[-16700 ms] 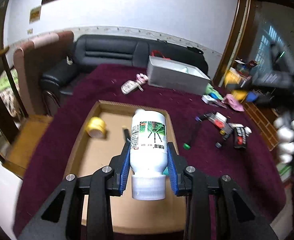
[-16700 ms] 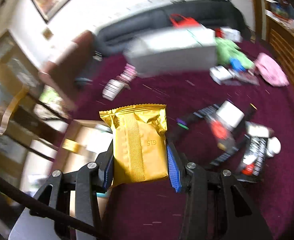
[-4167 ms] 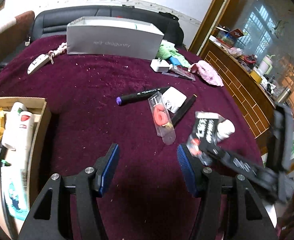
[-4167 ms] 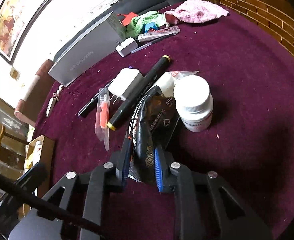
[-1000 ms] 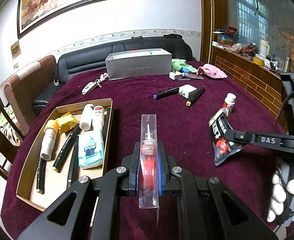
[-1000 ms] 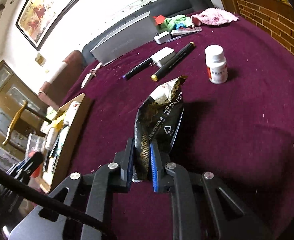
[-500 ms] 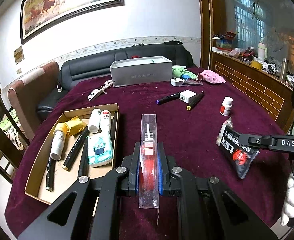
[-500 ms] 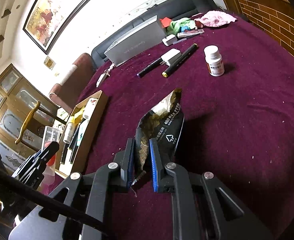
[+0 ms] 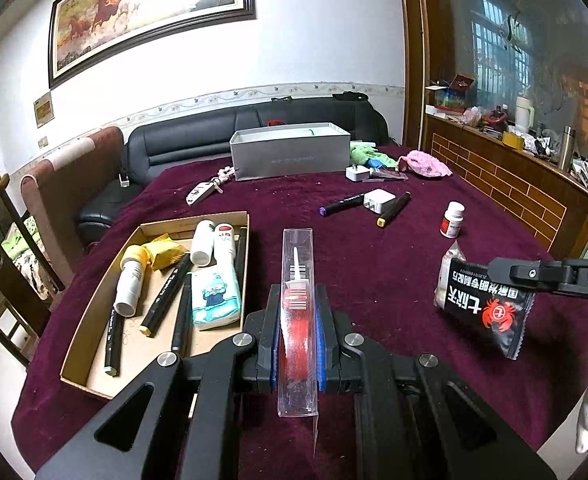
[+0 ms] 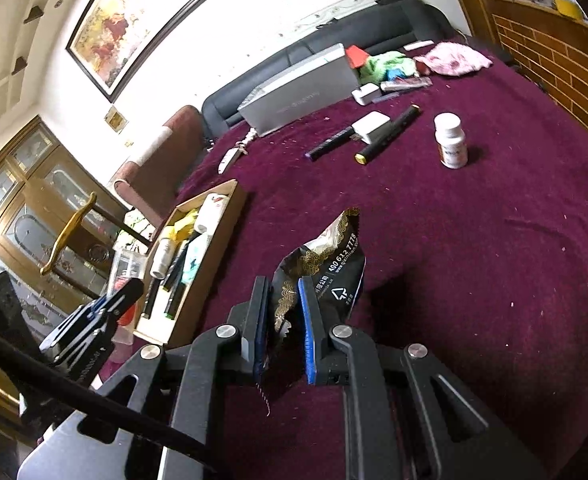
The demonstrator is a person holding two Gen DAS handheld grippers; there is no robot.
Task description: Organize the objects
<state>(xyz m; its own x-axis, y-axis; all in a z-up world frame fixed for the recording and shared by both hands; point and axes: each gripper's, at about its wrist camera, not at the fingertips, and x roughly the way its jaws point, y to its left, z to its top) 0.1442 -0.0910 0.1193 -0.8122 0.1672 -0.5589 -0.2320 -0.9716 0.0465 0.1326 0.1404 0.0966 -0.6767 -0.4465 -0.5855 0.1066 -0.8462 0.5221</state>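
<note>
Surroundings: a maroon-covered tabletop [image 9: 374, 264] carries a grey oblong box [image 9: 290, 156] at the far edge, with a green cloth [image 9: 368, 156], a pink cloth [image 9: 426, 162] and a white plug adapter [image 9: 357, 173] beside it.
Loose items: two black markers [image 9: 342, 203] [image 9: 394, 209] flank a white charger [image 9: 379, 200]; a white pill bottle [image 9: 452, 219] stands upright, well apart to the right; a key fob [image 9: 202, 193] lies near the grey box.
Cardboard tray [image 9: 94, 312]: sits on the tabletop's left side, holding white bottles, a yellow packet, black markers and a tissue pack [image 9: 216, 294].
In the way: nothing lies between either held item and the tray.
Left gripper [image 9: 298, 336]: raised above the tabletop just right of the tray, jaws pinching a clear plastic blister pack [image 9: 297, 280] with a red item inside, held upright on edge.
Right gripper [image 10: 284, 330]: raised over the tabletop to the right, jaws pressed onto the lower edge of a black snack packet [image 10: 326, 268], which sticks up and forward.
</note>
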